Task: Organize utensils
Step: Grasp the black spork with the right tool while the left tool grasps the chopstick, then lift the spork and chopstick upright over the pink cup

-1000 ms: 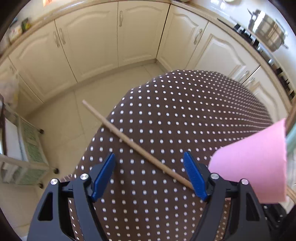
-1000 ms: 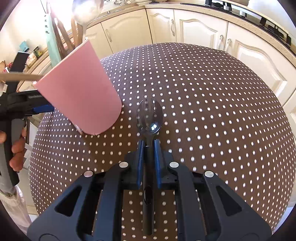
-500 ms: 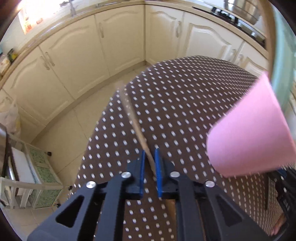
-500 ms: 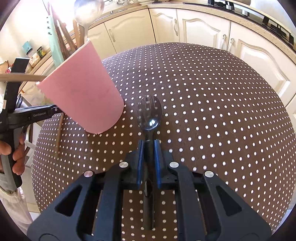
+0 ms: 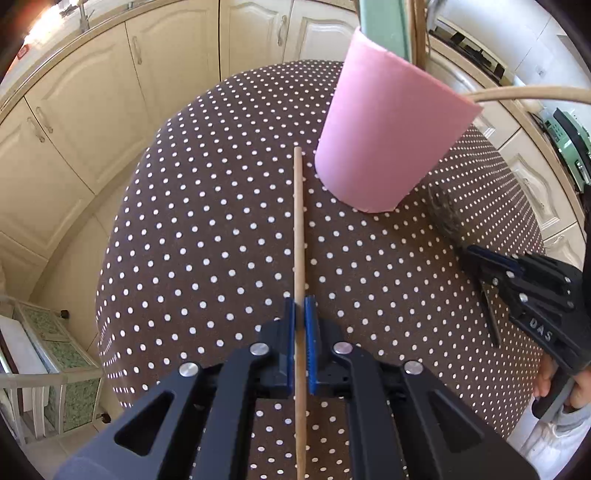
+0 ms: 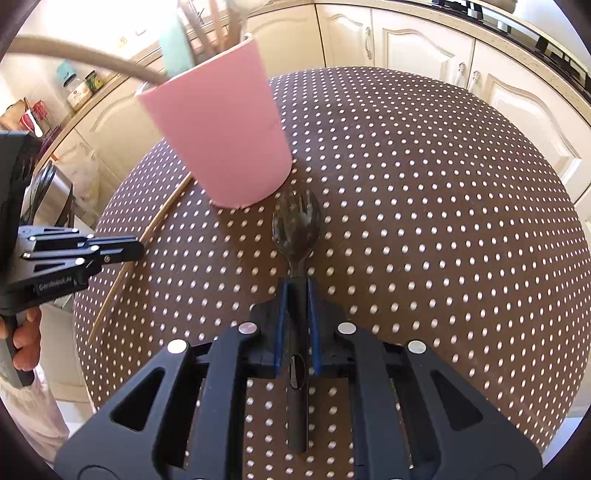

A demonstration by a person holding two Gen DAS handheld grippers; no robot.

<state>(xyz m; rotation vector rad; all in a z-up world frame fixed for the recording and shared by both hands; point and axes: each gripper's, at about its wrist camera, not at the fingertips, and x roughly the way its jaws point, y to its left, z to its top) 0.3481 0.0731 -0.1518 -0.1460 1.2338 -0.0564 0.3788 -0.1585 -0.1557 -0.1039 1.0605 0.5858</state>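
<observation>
A pink cup [image 5: 391, 133] stands on the brown dotted tablecloth [image 5: 221, 221] and holds several utensils, including a green one [image 5: 384, 26] and wooden ones. My left gripper [image 5: 300, 314] is shut on a thin wooden stick [image 5: 298, 221] that points toward the cup's base. My right gripper [image 6: 295, 291] is shut on the handle of a black spork [image 6: 296, 225], whose head lies just right of the cup [image 6: 218, 136]. The stick also shows in the right wrist view [image 6: 162, 218], as does the left gripper [image 6: 136, 249]. The right gripper shows in the left wrist view [image 5: 476, 254].
Cream kitchen cabinets [image 5: 85, 110] run around the table. A small white rack [image 5: 48, 369] stands on the floor at the left. The cloth [image 6: 443, 221] stretches to the right of the spork. Jars [image 6: 79, 90] sit on the counter behind.
My left gripper has closed on the wooden stick and turned with it toward the pink cup. My right gripper stays shut on the spork and has moved closer to the cup.
</observation>
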